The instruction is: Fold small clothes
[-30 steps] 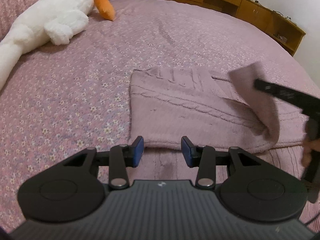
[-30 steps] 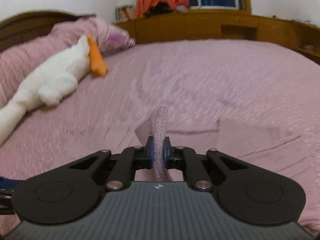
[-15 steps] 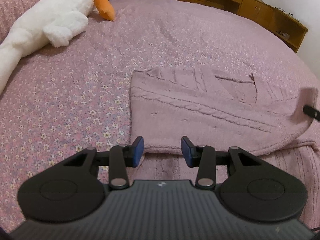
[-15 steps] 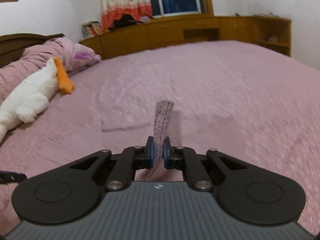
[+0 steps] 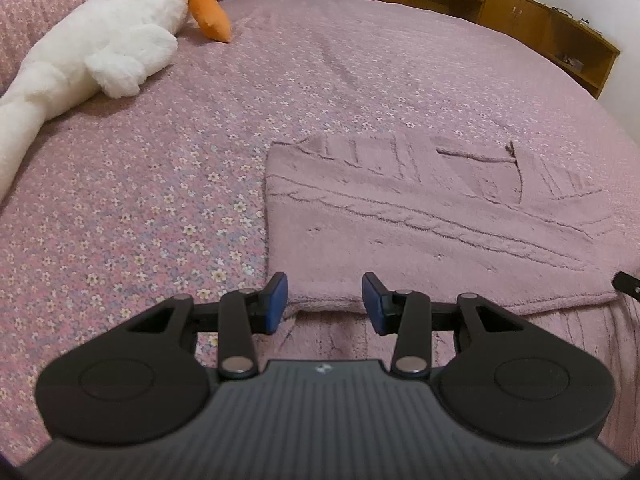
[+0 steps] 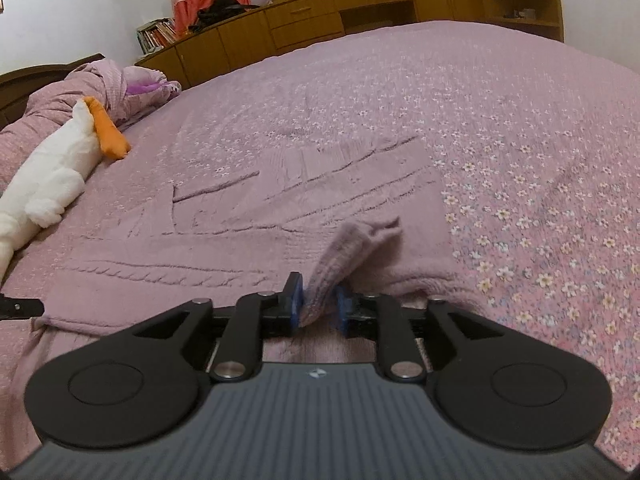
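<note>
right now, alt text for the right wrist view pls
The right gripper is opening, a bunched cuff of a mauve knit sweater still between its blue pads. The sweater lies part-folded on a pink floral bedspread. A white plush toy lies far left, wooden cabinets behind.

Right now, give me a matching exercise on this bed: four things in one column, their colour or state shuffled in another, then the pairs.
1. sweater
2. plush goose
3. left gripper
4. right gripper

A. jaws opening, a knit fold between them
B. white with an orange beak
C. mauve cable knit, lying flat on the bedspread
D. open, nothing between the pads

Pairs: 1-C, 2-B, 3-D, 4-A
</note>
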